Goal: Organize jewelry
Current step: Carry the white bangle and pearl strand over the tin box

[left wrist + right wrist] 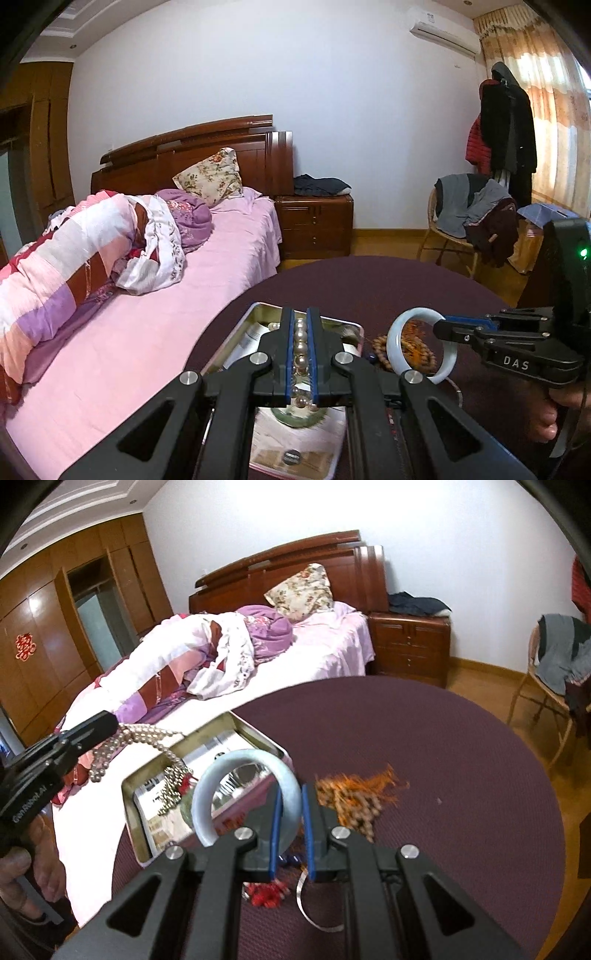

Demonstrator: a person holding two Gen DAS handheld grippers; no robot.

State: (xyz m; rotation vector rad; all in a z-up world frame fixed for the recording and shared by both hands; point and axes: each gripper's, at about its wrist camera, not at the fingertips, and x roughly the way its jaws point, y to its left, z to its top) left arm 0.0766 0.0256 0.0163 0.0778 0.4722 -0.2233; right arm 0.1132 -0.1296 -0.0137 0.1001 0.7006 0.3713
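left wrist view: left gripper clamped on pearl necklace, strand lying lengthwise between pads, pointing away from camera, above open metal tin. pale jade bangle stands on edge, pinched by right gripper.

right wrist view: bangle upright, opening facing left, rim pinched between pads. pearls dangle over tin. wooden beads with orange tassel on maroon round table; bed behind.

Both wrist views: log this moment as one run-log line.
left gripper: shut on pearl necklace | right gripper: shut on jade bangle | tin tray: open on table
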